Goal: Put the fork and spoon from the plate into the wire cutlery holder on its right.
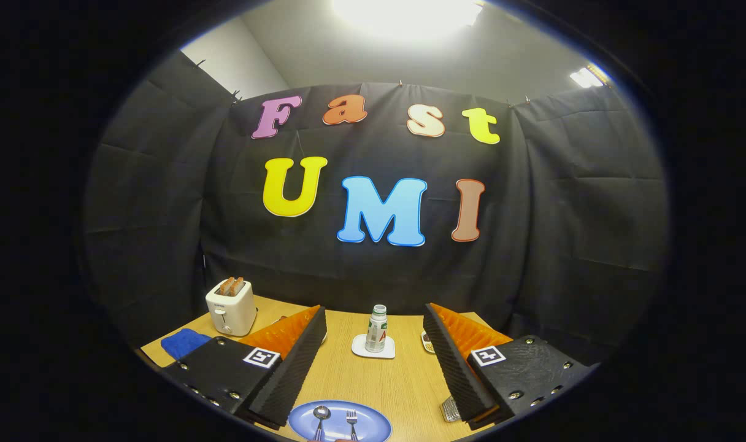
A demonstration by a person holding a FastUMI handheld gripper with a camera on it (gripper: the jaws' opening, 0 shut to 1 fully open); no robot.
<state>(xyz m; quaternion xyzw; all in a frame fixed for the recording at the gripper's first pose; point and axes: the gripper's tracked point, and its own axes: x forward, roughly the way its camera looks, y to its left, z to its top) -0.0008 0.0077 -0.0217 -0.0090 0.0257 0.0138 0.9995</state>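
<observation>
Spoon (321,414) and fork (351,420) lie between the wide-spread hand-held gripper (373,362) fingers.

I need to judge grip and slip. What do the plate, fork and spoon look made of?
Plate, between the open gripper fingers: blue, smooth, glossy, probably plastic or glazed ceramic. Spoon and fork on it: shiny silver heads suggest polished metal, likely slippery.

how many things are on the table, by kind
Plate: 1
Spoon: 1
Fork: 1
Bottle on a white coaster: 1 each
Toaster: 1
Blue cloth: 1
Wire cutlery holder, partly hidden: 1
Total: 8
The gripper is open, its fingers empty above the table.
</observation>
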